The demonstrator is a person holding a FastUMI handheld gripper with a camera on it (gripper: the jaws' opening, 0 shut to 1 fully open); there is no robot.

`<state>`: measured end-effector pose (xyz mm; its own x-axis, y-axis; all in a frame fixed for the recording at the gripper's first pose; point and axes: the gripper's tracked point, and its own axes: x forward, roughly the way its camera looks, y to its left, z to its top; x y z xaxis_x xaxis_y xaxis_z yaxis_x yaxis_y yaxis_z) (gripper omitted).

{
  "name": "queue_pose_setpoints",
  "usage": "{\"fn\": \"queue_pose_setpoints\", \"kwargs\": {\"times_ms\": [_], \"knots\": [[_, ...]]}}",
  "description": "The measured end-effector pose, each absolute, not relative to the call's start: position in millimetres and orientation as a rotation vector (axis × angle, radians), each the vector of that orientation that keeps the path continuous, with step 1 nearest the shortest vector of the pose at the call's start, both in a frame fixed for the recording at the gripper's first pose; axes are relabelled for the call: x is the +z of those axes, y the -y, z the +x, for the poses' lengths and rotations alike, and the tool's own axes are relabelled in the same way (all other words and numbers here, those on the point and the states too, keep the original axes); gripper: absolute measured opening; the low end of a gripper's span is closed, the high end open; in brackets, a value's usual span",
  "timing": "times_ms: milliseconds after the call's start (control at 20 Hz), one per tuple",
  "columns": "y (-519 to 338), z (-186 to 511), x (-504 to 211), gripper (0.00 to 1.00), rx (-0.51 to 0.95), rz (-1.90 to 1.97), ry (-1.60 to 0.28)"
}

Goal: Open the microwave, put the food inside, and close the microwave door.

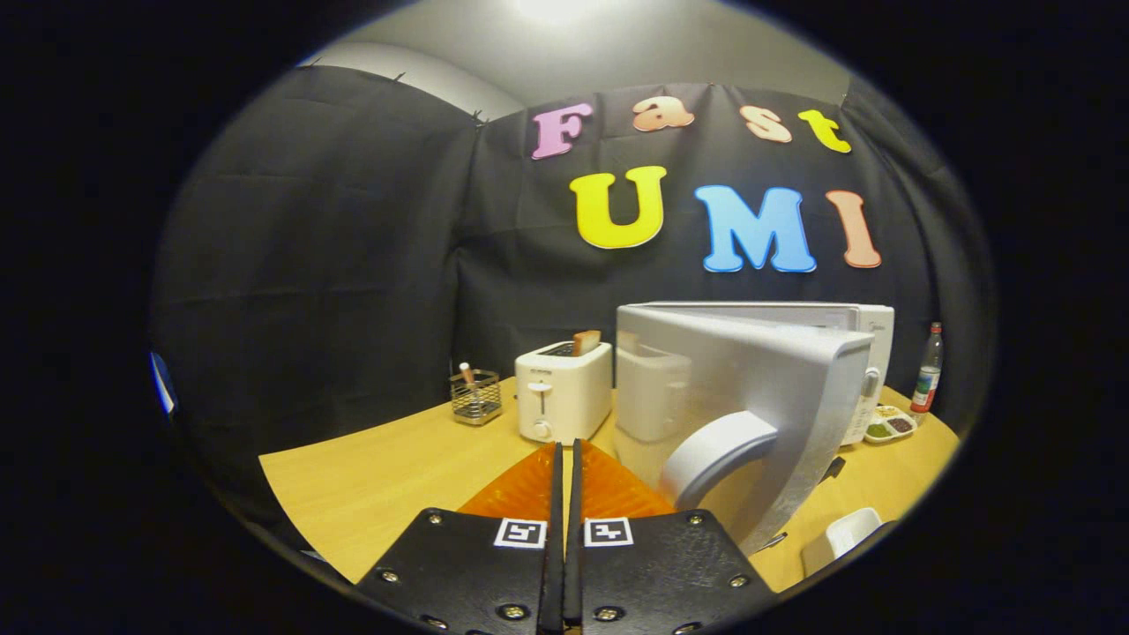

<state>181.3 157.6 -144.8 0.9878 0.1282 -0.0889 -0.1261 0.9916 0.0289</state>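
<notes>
While the microwave door (741, 397) is standing swung open toward the gripper (565, 459), the opening step is reading as done; loading and closing are remaining. The gripper is holding its fingers pressed together with nothing pinched, just beside the door handle (714, 454). A white dish (851, 534), possibly the food's, is sitting beyond the door on the table (370, 485). Whether food is already sitting inside cannot be told. The microwave (860, 322) logo is too small to read.

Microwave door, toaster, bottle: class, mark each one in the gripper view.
microwave door (750, 388), gripper view, on its flat outer face.
toaster (564, 397), gripper view, on its front wall.
bottle (926, 377), gripper view, on its label.
</notes>
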Motion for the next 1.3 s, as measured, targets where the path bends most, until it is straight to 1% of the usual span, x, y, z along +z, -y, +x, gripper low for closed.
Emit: {"fn": "queue_pose_setpoints", "kwargs": {"times_ms": [250,550,1000,1250,1300], "knots": [[-60,217,-136,0.02,-0.051,-0.017,-0.112],[18,278,-139,0.02,-0.191,-0.034,-0.161],[78,341,-149,0.02,-0.333,-0.036,-0.168],[80,350,-149,0.03,-0.364,-0.122,-0.141],[87,361,-154,0.02,-0.371,-0.123,-0.139]]}}
